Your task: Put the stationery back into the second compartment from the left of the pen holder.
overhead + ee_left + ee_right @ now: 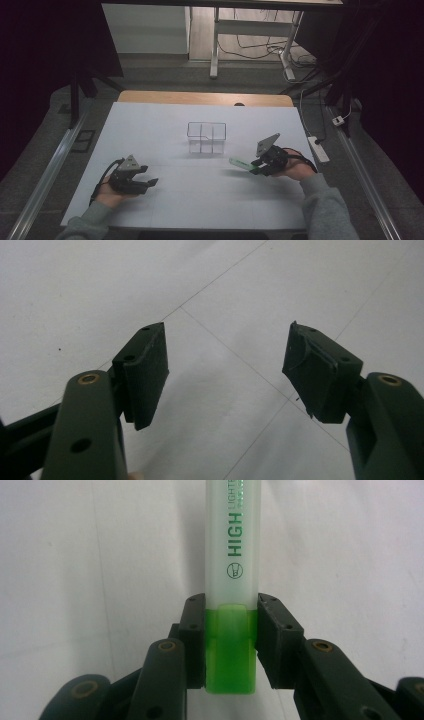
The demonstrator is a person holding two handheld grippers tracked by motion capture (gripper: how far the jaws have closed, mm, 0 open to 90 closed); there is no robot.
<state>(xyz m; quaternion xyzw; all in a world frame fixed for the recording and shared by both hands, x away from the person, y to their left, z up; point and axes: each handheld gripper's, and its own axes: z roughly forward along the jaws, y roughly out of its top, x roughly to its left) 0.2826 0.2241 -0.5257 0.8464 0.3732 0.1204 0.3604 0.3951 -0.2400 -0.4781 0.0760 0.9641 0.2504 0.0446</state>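
Right tool [230, 645], jaws clamping green highlighter [232, 555] end

Clear organizer [206, 137] stands mid-table [150, 125], sole obstacle; open white surface all round it, both sides passable.

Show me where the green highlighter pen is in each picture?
High view: the green highlighter is right of middle, sticking out of the right gripper toward the wire organizer.
Left gripper view: open jaws over the white table.
Right gripper view: highlighter upright at centre, its green end clamped.
Shared landmark: the white table.
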